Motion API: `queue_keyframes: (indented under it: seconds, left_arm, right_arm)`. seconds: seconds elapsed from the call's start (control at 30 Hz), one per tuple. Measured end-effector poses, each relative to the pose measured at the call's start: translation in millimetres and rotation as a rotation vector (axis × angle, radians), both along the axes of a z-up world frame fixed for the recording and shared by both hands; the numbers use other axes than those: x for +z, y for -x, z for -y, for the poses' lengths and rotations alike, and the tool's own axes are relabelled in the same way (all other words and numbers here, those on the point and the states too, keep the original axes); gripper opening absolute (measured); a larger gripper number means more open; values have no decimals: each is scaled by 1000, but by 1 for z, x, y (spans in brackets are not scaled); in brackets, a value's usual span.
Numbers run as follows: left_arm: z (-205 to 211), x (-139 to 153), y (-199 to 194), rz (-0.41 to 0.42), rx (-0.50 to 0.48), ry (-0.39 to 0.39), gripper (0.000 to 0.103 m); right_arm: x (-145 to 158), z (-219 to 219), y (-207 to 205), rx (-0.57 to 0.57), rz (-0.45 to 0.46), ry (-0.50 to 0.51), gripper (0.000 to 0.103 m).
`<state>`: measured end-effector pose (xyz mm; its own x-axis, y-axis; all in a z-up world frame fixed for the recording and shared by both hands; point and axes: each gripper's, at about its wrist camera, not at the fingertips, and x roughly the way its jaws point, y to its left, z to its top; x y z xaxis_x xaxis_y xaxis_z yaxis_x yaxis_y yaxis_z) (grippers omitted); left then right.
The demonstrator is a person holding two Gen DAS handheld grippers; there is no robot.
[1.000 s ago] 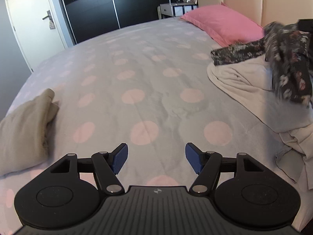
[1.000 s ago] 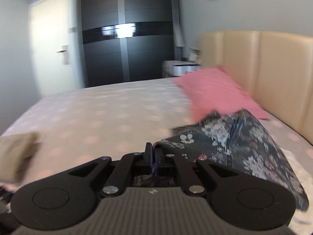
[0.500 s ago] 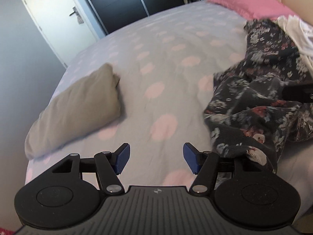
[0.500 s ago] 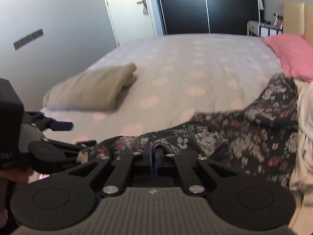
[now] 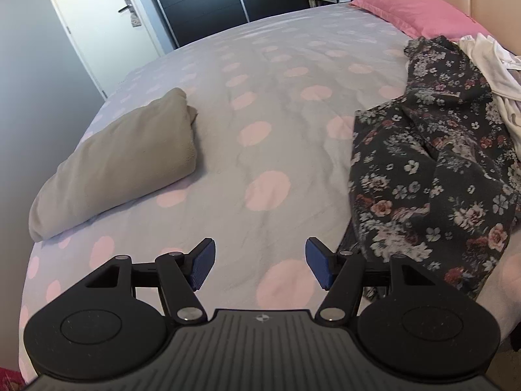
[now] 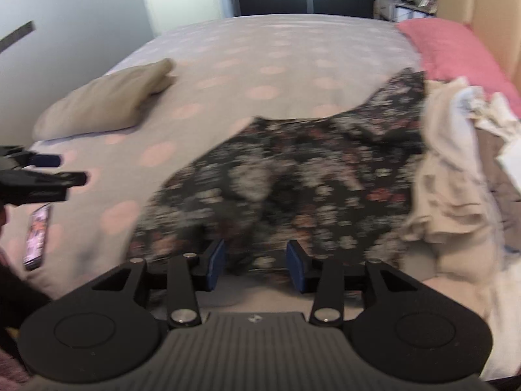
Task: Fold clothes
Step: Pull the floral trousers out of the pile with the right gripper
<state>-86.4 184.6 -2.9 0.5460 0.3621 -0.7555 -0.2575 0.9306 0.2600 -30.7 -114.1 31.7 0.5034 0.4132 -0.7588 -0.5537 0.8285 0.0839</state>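
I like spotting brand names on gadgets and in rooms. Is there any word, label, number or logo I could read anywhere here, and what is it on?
No readable text anywhere.
Left gripper body: a small round emblem, no letters.
Right gripper body: a small mark, too blurred to read.
Phone on the bed: screen lit, too small and blurred.
Floral garment: flower print only.

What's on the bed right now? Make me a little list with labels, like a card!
bed: grey cover with pink dots
flowery garment: dark floral cloth, spread crumpled on the right side
folded item: beige bundle, on the left side
pillow: pink, by the headboard
pale clothes: heap beside the floral cloth
phone: near the bed edge
left gripper: open, empty
right gripper: open, empty
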Motion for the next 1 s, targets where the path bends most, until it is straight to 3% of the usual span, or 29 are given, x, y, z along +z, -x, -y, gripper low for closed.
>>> queue_keyframes:
  seconds: [0.17,0.27,0.43,0.67,0.83,0.87,1.0]
  left_arm:
    - [14,-3,-26,-14,-49,63,60]
    - [17,-5,-46,-7,-63,127,62]
    - [15,-19,-83,-22,-62,214,68]
    - [2,-45,-130,-56,-42,308,68]
    - [-8,-62,-166,-78,-19,372,68]
    - [-8,-66,-173,-84,-19,384,68]
    - [-9,-85,-199,-120,-6,425,67]
  right_arm:
    - [11,29,-53,-132,100,82,62]
    - [17,44,-87,-190,158,128,64]
    - [-3,43,-139,-184,85,76,64]
    - [-28,25,-211,-189,134,69,64]
    - [-42,23,-260,-267,113,45,62]
    - [-45,24,-264,-271,99,32,55]
    - [-54,24,-273,-241,55,-5,3]
